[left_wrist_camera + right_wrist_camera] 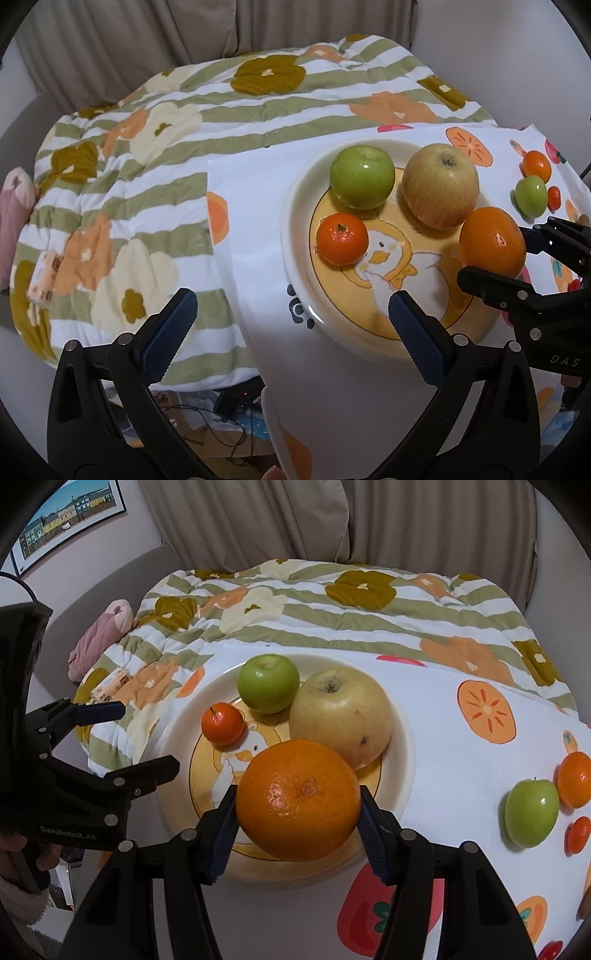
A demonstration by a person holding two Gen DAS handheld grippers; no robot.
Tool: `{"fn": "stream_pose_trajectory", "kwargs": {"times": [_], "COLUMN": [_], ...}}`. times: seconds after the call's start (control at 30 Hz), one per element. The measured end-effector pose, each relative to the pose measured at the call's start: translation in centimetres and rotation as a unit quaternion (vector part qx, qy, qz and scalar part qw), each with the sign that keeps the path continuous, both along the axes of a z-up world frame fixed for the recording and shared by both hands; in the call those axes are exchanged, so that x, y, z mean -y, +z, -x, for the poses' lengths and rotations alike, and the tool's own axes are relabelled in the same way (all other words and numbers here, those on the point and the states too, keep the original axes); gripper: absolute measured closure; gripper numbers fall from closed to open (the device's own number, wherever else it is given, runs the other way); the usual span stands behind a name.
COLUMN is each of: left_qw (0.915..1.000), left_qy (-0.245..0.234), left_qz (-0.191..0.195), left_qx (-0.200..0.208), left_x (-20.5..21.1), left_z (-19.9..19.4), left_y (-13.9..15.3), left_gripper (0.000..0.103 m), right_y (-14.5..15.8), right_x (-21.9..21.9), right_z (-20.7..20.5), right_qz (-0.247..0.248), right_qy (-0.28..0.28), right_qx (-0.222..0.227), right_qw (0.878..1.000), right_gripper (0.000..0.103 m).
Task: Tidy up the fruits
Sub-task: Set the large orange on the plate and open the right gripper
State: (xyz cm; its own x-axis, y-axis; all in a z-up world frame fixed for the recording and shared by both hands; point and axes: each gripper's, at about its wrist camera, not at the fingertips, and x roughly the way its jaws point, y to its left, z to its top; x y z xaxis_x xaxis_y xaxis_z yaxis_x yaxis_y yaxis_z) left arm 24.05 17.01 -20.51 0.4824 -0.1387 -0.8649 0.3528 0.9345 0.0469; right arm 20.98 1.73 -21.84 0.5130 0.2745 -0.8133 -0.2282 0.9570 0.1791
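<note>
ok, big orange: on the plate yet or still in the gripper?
Still gripped: the right hand-held gripper pads clamp both sides of the big orange over the plate. Whether it touches the plate: cannot tell.

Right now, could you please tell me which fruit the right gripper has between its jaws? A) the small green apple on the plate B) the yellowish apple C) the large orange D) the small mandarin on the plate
C: in the right wrist view the right gripper has both jaws pressed against the sides of the large orange, held over the duck-patterned plate, while the other three fruits lie untouched on it.
</note>
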Motion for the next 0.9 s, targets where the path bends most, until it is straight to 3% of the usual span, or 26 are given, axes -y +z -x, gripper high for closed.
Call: {"fn": "stream_pose_trajectory", "kwargs": {"times": [0.2, 0.27, 0.33, 0.6, 0.9], "left_qw": [1.0000, 1.0000, 0.9999, 0.9996, 0.9983], "left_qy": [-0.003, -0.003, -0.004, 0.007, 0.034], "left_qz": [0.001, 0.005, 0.011, 0.019, 0.028], "left_qx": [-0.001, 0.001, 0.004, 0.019, 0.039], "left_x": [-0.1, -0.3, -0.5, -0.9, -0.8], "left_z": [0.3, 0.3, 0.5, 1.7, 3.7], "left_y": [-0.2, -0.1, 0.1, 1.5, 4.2], "left_gripper": [0.000, 0.000, 0.000, 0.000, 0.000], "right_y": [-0.4, 0.1, 0.6, 1.7, 4.6], "right_x": [-0.1, 0.0, 0.2, 1.1, 1.2], "right_z": [0.1, 0.3, 0.6, 1.5, 2.6], "right_qz": [0.002, 0.004, 0.004, -0.017, -0.008], "right_qy": [-0.005, -0.010, -0.012, -0.020, -0.001], "right_qx": [-0.002, 0.009, 0.020, 0.010, 0.010], "right_qw": [1.000, 1.000, 1.000, 1.000, 1.000], "right_gripper": [0.043, 0.010, 0.000, 0.000, 0.000]}}
